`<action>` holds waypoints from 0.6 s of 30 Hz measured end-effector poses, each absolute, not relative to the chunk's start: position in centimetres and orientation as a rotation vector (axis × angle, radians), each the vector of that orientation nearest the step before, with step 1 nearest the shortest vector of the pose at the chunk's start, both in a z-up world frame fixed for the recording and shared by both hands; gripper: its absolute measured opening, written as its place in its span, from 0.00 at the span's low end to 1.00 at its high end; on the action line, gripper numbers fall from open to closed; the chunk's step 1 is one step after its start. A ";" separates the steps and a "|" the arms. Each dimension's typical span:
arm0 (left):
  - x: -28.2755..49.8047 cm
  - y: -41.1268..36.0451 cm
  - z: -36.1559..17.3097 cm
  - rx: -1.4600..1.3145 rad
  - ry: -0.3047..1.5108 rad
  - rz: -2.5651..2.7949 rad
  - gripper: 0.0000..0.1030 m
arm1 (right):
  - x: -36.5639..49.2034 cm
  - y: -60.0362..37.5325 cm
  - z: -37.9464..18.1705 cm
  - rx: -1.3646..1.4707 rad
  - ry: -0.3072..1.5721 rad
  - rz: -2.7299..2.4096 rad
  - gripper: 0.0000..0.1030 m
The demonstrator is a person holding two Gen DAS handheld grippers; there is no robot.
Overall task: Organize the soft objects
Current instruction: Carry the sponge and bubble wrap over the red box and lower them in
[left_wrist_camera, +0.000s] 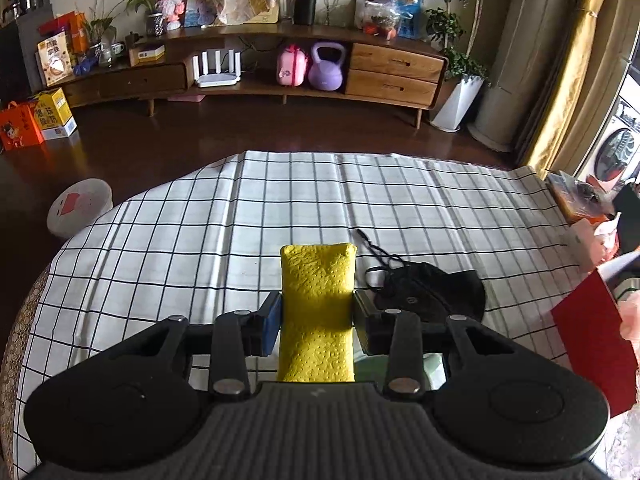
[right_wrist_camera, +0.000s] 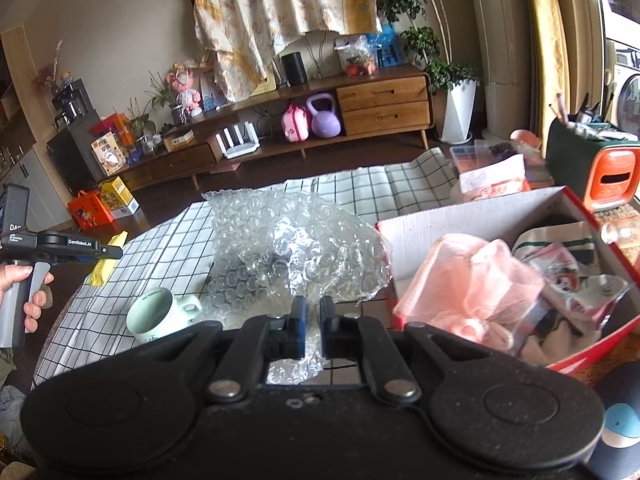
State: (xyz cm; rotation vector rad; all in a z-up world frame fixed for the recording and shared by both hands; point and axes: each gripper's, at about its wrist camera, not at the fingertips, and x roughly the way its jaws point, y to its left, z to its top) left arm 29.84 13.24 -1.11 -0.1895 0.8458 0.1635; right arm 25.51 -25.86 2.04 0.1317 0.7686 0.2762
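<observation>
Two grippers are in our hands. Our left gripper (left_wrist_camera: 318,316) clamps a yellow sponge (left_wrist_camera: 318,280) by its long sides, the pads pressed into its middle, so one end juts ahead of the fingertips and the other reaches back toward the camera, above the checked tablecloth (left_wrist_camera: 160,240). A black cap (left_wrist_camera: 432,292) lies on the cloth just right of it. Our right gripper (right_wrist_camera: 313,330) is clenched on a sheet of bubble wrap (right_wrist_camera: 296,248), which bulges ahead of the fingertips, between a pale green mug (right_wrist_camera: 160,314) and a red box (right_wrist_camera: 460,216) of soft things.
</observation>
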 end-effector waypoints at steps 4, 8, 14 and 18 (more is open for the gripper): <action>29.1 9.5 0.8 -0.154 0.828 0.091 0.36 | 24.6 -27.4 3.4 0.121 0.748 0.257 0.06; 28.7 5.1 2.1 -0.124 0.819 0.009 0.36 | 24.0 -29.2 4.3 0.114 0.733 0.237 0.06; 28.8 -2.0 3.0 -0.102 0.814 -0.114 0.36 | 23.4 -32.7 4.9 0.121 0.698 0.180 0.06; 29.1 -7.0 2.8 -0.071 0.827 -0.197 0.36 | 23.5 -35.6 4.9 0.120 0.685 0.129 0.06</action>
